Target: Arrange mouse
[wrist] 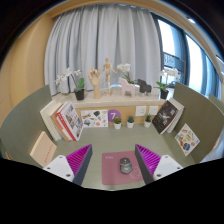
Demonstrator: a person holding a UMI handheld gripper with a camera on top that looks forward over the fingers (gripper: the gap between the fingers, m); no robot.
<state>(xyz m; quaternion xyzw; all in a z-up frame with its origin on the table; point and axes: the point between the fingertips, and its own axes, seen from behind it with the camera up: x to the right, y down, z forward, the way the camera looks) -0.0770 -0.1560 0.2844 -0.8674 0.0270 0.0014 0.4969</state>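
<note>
- The mouse (126, 165) lies on a mat (112, 170) at the frame's lower centre.
- The fingers (113, 160) stand wide apart, gripping nothing, the mouse between them.
- Books (62, 120) stand on the counter (25, 125) at left.

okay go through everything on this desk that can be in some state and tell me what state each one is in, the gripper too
gripper: open, fingers either side of the mouse, not touching it
mouse: flat on the mouse mat, between the fingers
mouse mat: lying flat on the desk
curtains: drawn
books: standing, leaning
</note>
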